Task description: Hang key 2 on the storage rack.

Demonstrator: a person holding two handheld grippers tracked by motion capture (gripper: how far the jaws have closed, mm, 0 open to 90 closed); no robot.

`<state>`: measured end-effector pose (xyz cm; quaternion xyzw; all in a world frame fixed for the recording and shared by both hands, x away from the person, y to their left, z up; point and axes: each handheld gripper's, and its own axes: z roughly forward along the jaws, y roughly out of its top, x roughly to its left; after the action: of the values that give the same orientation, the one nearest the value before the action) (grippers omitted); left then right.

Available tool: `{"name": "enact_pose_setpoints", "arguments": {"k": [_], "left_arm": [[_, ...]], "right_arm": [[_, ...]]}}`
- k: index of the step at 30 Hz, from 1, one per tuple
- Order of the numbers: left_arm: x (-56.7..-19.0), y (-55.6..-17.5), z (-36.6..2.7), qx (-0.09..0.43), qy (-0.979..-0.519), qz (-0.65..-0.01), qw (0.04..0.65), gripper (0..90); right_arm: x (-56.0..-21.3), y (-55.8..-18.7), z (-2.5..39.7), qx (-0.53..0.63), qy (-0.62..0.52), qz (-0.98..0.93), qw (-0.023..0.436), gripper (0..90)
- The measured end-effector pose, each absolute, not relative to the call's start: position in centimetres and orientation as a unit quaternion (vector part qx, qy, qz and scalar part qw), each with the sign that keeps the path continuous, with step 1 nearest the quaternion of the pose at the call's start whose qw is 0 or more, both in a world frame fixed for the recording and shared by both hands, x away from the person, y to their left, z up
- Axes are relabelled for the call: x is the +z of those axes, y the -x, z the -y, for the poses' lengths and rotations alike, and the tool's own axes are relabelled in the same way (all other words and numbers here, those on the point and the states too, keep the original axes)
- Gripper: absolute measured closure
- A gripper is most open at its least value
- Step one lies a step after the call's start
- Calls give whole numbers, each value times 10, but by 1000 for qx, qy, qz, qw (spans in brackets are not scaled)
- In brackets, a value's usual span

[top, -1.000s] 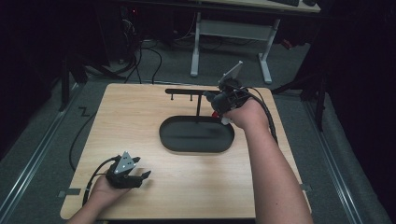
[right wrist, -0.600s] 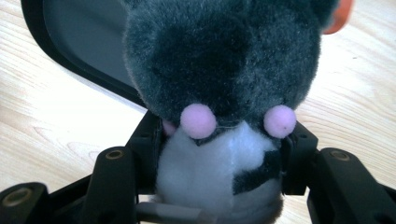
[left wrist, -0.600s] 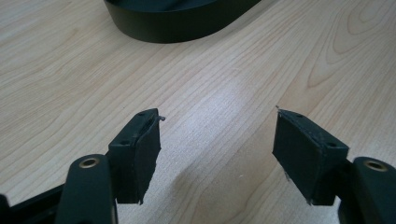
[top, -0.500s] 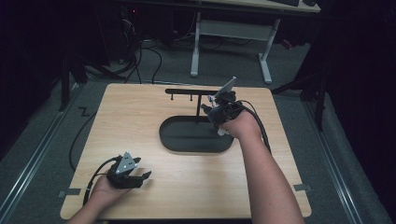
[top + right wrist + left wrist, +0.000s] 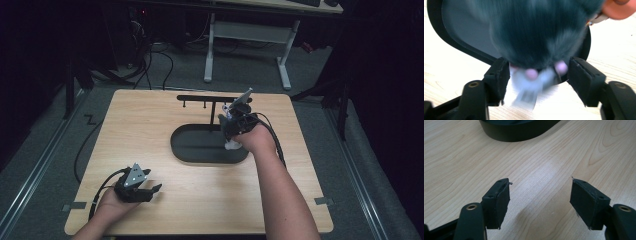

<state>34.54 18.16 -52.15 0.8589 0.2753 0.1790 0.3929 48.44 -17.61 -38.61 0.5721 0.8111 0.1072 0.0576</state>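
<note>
Two black jaws of the right gripper (image 5: 535, 82) stand apart with a blurred, dark furry toy (image 5: 536, 37) directly between and just beyond them; whether the pads touch it I cannot tell. It seems to hang over the near end of the black oval tray (image 5: 461, 32), with a white tag (image 5: 526, 96) trailing toward the camera. Well apart, the left gripper (image 5: 540, 197) rests spread and empty on the wooden table (image 5: 549, 157), the tray ahead of its jaws.

Our left claw (image 5: 150, 189) rests low at the near left, jaws spread wide with nothing between them. Our right arm stretches forward, its claw (image 5: 231, 136) pointing downward, jaws parted around a blurred object.
</note>
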Motion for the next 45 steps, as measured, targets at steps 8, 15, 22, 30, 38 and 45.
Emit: {"name": "enact_pose_setpoints", "arguments": {"k": [8,15,22,30,38,45], "left_arm": [[-521,-345,-181,175,-860,-275,393,323],[-521,-345,-180,170,-860,-275,394,322],[-522,-345,-178,157,-858,-279,402,321],[-520,-339,-171,144,-859,-273,409,322],[-522,-333,-162,144,-864,-261,406,321],[-523,-330,-157,141,-867,-254,406,320]], "right_arm": [[-384,-473,185,126,-570,-809,65,292],[-391,-456,193,132,-559,-815,77,280],[-416,-433,206,155,-555,-813,79,289],[-449,-404,224,193,-532,-816,118,314],[-484,-369,240,282,-520,-798,117,314],[-519,-323,261,361,-546,-744,136,250]]}}
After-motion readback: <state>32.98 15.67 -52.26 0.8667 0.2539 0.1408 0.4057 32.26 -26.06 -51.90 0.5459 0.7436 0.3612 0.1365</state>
